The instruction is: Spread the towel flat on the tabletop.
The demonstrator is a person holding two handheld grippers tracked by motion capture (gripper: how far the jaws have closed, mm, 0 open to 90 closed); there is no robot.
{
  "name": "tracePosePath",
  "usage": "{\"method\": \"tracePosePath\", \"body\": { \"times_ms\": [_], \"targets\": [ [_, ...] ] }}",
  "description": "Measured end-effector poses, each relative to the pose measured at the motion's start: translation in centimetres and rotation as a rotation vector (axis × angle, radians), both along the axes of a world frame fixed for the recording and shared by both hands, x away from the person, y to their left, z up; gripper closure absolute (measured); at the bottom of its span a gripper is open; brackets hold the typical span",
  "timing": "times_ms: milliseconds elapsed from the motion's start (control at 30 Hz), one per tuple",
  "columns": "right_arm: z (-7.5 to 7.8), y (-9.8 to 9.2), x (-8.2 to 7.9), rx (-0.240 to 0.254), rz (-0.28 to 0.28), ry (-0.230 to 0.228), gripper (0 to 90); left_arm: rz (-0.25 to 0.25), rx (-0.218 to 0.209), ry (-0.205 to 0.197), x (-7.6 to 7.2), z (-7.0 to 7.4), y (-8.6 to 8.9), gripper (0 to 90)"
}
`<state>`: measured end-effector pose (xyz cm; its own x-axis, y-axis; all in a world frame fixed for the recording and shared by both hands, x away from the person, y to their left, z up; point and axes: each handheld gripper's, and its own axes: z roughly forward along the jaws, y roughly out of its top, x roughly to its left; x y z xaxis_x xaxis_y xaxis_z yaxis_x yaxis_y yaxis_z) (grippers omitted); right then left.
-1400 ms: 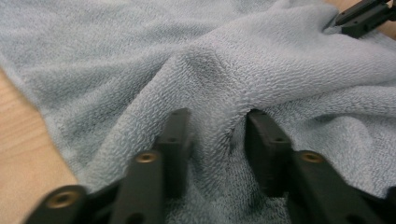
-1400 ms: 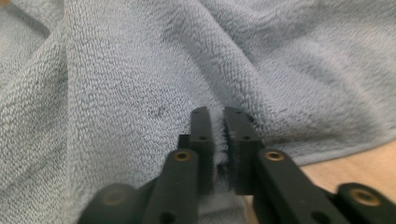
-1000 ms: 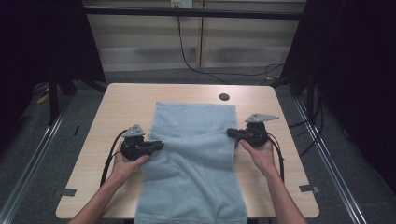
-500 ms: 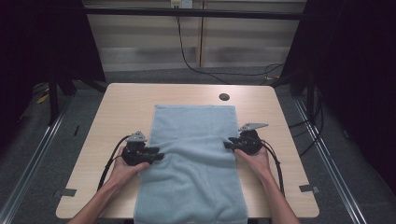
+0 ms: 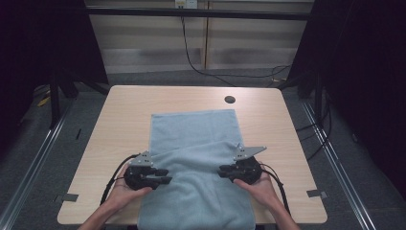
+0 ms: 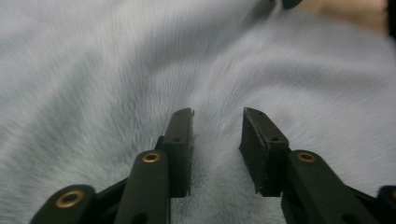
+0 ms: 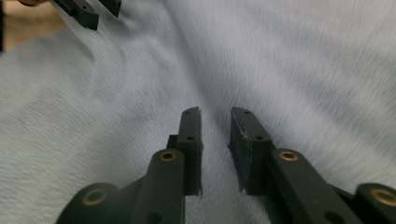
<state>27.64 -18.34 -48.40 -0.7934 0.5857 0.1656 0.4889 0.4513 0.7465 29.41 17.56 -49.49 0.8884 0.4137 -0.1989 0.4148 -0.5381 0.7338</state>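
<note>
Folding a light blue towel [image 5: 194, 158] on the wooden table [image 5: 119, 115]. It lies along the table's middle, far edge toward 12 o'clock, near end hanging off the front edge at 6 o'clock. Left gripper [image 5: 165, 176] sits at the towel's 9 o'clock edge, right gripper [image 5: 221, 171] at its 3 o'clock edge, both pointing inward over the cloth. Both sets of jaws have just been closing and are partway open; in the gripper views the left gripper [image 6: 217, 116] and right gripper [image 7: 215, 114] show cloth beneath the gap, nothing pinched (views are blurry).

Step in hand looks like regripping the side edges for the next fold. To do it well: scoop each edge fully between the jaws before closing, grab at matching spots on both sides, then lift evenly so the fold stays square.
</note>
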Motion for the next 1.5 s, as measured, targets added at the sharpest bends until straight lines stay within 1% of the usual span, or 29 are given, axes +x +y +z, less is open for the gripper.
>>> {"method": "tracePosePath", "body": {
  "times_ms": [33, 67, 100, 133, 200, 333, 433, 500, 567, 633, 733, 767, 833, 867, 900, 933, 967, 1000, 1033, 1067, 1100, 1133, 1167, 1200, 1233, 1300, 1333, 1467, 1500],
  "targets": [
    [-0.6, 0.1, -0.1, -0.025, -0.004, 0.011, 69.5, 0.011, 0.032, -0.006, 0.1, -0.4, -0.2, 59.0],
    [-0.6, 0.1, -0.1, -0.025, -0.004, 0.011, 69.5, 0.011, 0.032, -0.006, 0.1, -0.4, -0.2, 57.2],
    [-1.6, 0.1, -0.4, -0.093, -0.009, -0.001, 65.6, 0.012, 0.027, -0.016, 0.1, -0.6, -0.2, 56.9],
    [-1.6, 0.1, -0.4, -0.093, -0.009, -0.001, 65.6, 0.011, 0.028, -0.014, 0.1, -0.6, -0.2, 56.9],
    [-1.7, -0.1, -0.9, -0.077, -0.003, 0.003, 65.8, 0.003, 0.029, -0.019, -0.2, -0.6, -0.1, 58.6],
    [-1.7, -0.9, -2.9, -0.045, 0.026, 0.034, 68.3, -0.04, 0.016, 0.027, -1.5, -0.5, 0.3, 65.7],
    [-1.7, -1.5, -5.7, -0.012, 0.051, 0.072, 68.3, -0.08, 0.006, 0.049, -2.7, -0.5, 0.3, 66.0],
    [-1.7, -1.7, -7.0, 0.009, 0.066, 0.098, 68.3, -0.118, -0.002, 0.095, -4.0, -0.4, 0.2, 65.2],
    [-1.5, -1.7, -7.9, 0.009, 0.083, 0.117, 68.3, -0.151, -0.012, 0.127, -4.6, -0.3, 0.2, 63.7],
    [-1.1, -1.9, -8.0, 0.014, 0.08, 0.105, 66.9, -0.147, -0.028, 0.123, -4.6, 0.1, 0.5, 62.1],
    [-0.3, -2.3, -7.0, 0.056, 0.044, 0.07, 66.6, -0.112, -0.078, 0.118, -3.5, 0.8, 0.8, 61.4],
    [0.8, -2.8, -4.8, 0.059, -0.018, 0.02, 66.6, -0.052, -0.129, 0.092, -1.5, 1.9, 1.2, 61.6],
    [1.8, -3.1, -2.1, 0.064, -0.07, -0.021, 66.3, -0.033, -0.145, 0.085, -0.7, 2.3, 1.3, 61.6],
    [2.2, -3.1, -0.5, 0.059, -0.096, -0.043, 66.0, 0.027, -0.16, 0.06, 1.8, 3.0, 1.6, 61.6],
    [2.5, -3.0, 1.5, 0.067, -0.117, -0.051, 65.3, 0.053, -0.16, 0.053, 2.7, 3.1, 1.7, 61.7],
    [2.5, -3.0, 1.5, 0.067, -0.117, -0.051, 65.3, 0.053, -0.16, 0.053, 2.7, 3.1, 1.7, 61.7],
    [2.7, -2.7, 4.1, 0.044, -0.154, -0.064, 63.4, 0.117, -0.167, 0.069, 4.9, 2.9, 1.8, 61.7],
    [2.6, -2.5, 5.5, 0.036, -0.171, -0.058, 63.2, 0.155, -0.154, 0.051, 5.7, 2.6, 1.9, 61.7],
    [2.2, -2.3, 6.8, 0.026, -0.178, -0.045, 62.4, 0.174, -0.16, 0.065, 6.4, 2.1, 1.9, 62.0],
    [1.7, -2.1, 7.9, 0.018, -0.195, -0.028, 61.4, 0.182, -0.138, 0.088, 6.9, 1.4, 1.9, 61.9],
    [1.1, -2.0, 8.8, 0.004, -0.204, -0.007, 60.5, 0.193, -0.091, 0.071, 7.2, 0.8, 1.7, 61.1],
    [0.3, -1.8, 9.3, -0.012, -0.207, 0.015, 59.9, 0.193, -0.091, 0.071, 7.2, 0.8, 1.7, 60.3],
    [-0.4, -1.5, 9.7, -0.037, -0.21, 0.026, 58.6, 0.206, -0.021, 0.07, 7.5, -0.5, 1.4, 59.6],
    [-0.4, -1.5, 9.7, -0.037, -0.21, 0.026, 58.6, 0.206, -0.021, 0.07, 7.5, -0.5, 1.4, 58.8],
    [-1.6, -1.2, 9.7, -0.057, -0.206, 0.05, 54.6, 0.205, -0.021, 0.051, 7.2, -0.9, 1.5, 58.0],
    [-2.0, -1.1, 9.3, -0.059, -0.209, 0.037, 52.7, 0.201, -0.019, 0.045, 7.1, -0.9, 1.5, 57.3],
    [-2.1, -1.1, 8.3, -0.036, -0.21, 0.032, 48.1, 0.199, -0.01, 0.042, 6.9, -0.8, 1.4, 54.7],
    [-2.2, -1.3, 6.5, -0.045, -0.187, 0.008, 41.9, 0.201, -0.008, 0.021, 6.5, -0.9, 1.4, 53.9],
    [-2.1, -1.4, 5.0, -0.061, -0.171, 0.004, 39.3, 0.184, -0.009, 0.01, 6.2, -1.0, 1.2, 53.7]
  ]
}}
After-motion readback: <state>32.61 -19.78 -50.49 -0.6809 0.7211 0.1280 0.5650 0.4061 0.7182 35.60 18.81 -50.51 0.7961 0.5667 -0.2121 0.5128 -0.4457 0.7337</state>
